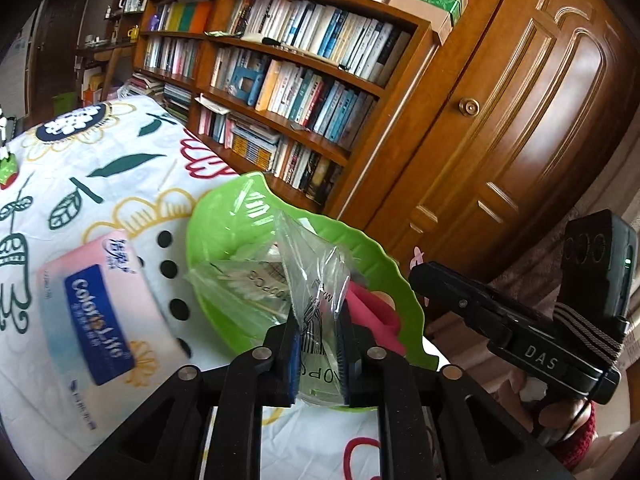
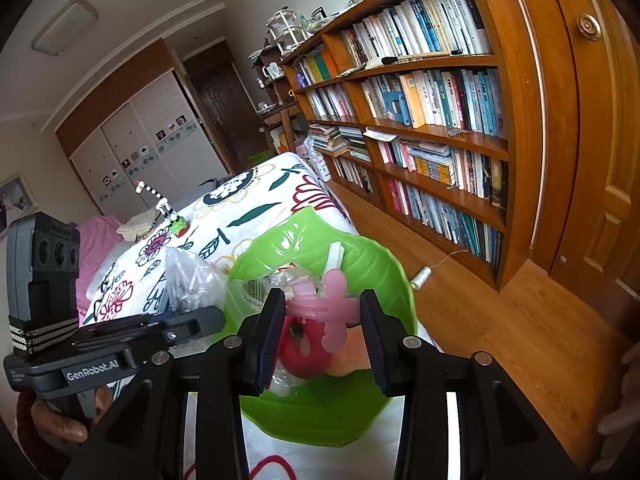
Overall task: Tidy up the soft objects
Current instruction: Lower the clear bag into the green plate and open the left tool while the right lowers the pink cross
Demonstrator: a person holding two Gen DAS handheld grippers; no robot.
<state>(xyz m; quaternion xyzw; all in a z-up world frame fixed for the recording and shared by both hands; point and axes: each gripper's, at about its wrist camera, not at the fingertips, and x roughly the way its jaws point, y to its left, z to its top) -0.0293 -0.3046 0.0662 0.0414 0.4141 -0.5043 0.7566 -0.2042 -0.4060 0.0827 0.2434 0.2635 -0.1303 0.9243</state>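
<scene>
Left gripper [image 1: 318, 344] seemingly clamps clear bag [image 1: 312, 272] over green bowl [image 1: 224, 232].

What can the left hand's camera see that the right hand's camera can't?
Only the left camera shows the pink and blue tissue pack on the flowered cloth, and the clear plastic bag between the left gripper jaws. Only the right camera shows the pink flower-shaped piece between the right gripper jaws, and the wardrobe. Both show the green bowl and the bookshelf.
</scene>
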